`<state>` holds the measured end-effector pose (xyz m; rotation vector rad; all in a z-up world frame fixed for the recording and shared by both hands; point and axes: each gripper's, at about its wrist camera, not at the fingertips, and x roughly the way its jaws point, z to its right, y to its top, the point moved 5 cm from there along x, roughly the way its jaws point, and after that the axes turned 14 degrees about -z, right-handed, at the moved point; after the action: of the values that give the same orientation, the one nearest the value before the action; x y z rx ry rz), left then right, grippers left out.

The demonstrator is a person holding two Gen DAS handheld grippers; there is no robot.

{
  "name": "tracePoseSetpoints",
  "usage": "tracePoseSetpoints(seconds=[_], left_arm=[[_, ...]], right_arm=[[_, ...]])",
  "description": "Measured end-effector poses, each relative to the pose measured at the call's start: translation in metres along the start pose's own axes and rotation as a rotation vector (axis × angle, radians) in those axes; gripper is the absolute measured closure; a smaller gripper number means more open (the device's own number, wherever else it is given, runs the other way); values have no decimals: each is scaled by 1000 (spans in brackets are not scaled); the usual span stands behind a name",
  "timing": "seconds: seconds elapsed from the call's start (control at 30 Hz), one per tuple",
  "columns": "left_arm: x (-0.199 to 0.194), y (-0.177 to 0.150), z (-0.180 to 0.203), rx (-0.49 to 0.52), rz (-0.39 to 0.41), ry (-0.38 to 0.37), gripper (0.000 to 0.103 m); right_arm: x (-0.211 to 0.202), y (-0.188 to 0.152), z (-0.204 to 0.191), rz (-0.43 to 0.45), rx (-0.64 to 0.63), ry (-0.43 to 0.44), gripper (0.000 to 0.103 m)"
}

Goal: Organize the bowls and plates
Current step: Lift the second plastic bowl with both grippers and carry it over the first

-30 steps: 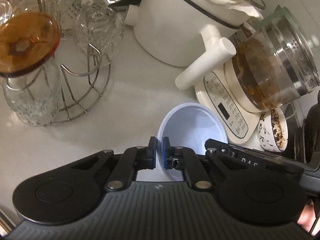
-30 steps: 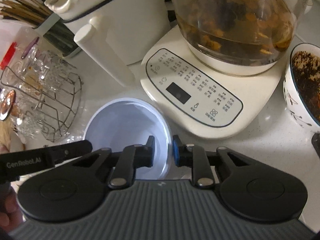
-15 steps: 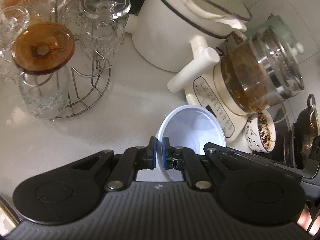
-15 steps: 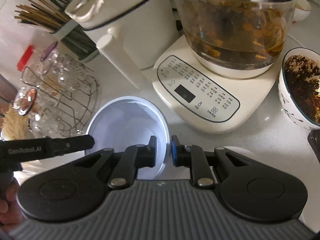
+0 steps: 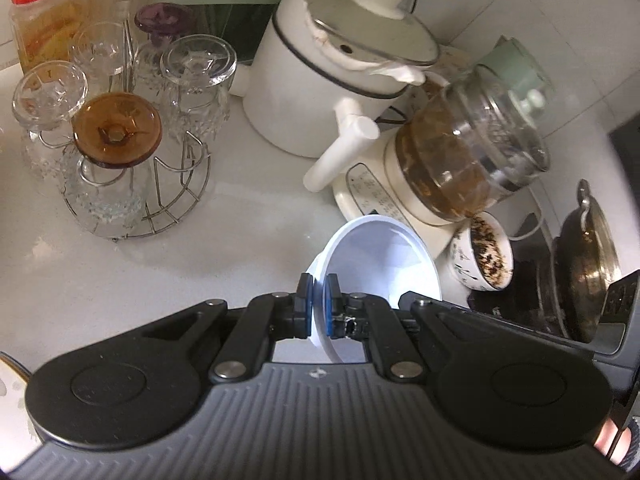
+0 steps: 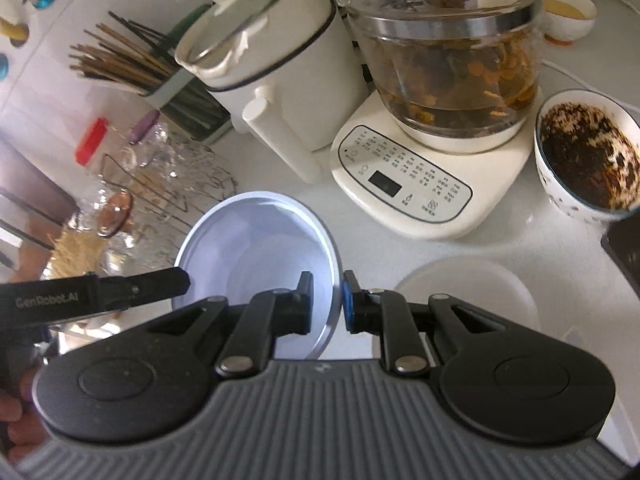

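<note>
Just in front of the glass kettle's control base, both the left gripper and right gripper pinch opposite rims of the white bowl, probably light, stiff and slippery.

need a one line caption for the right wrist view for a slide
Both grippers pinch opposite rims of a white bowl above the counter, beside a glass kettle on its base.

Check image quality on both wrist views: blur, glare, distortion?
Left wrist: strong fisheye bending, dark corners; kettle at right slightly smeared, glasses and bowl sharp. Right wrist: left edge around the rack blurred and washed out; panel and tea bowl sharp; glare on the kettle glass.
</note>
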<state>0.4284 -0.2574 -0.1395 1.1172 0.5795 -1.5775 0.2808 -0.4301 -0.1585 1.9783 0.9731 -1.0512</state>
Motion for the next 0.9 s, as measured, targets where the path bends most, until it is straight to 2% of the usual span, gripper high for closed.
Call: tracePoseSetpoints(seconds=[0.37,0.67,0.9], left_arm=[[-41,-28,5,32,60,-21,96],[-64,-51,-7,35,98,-44,96],[-80,-68,-22,11,141,-33,96]], right_arm=[[-27,-29,-22,63,-15,20,85],[-37,-47,-40,86,-47,26,85],[-36,-57,-61,79,-95,37,85]])
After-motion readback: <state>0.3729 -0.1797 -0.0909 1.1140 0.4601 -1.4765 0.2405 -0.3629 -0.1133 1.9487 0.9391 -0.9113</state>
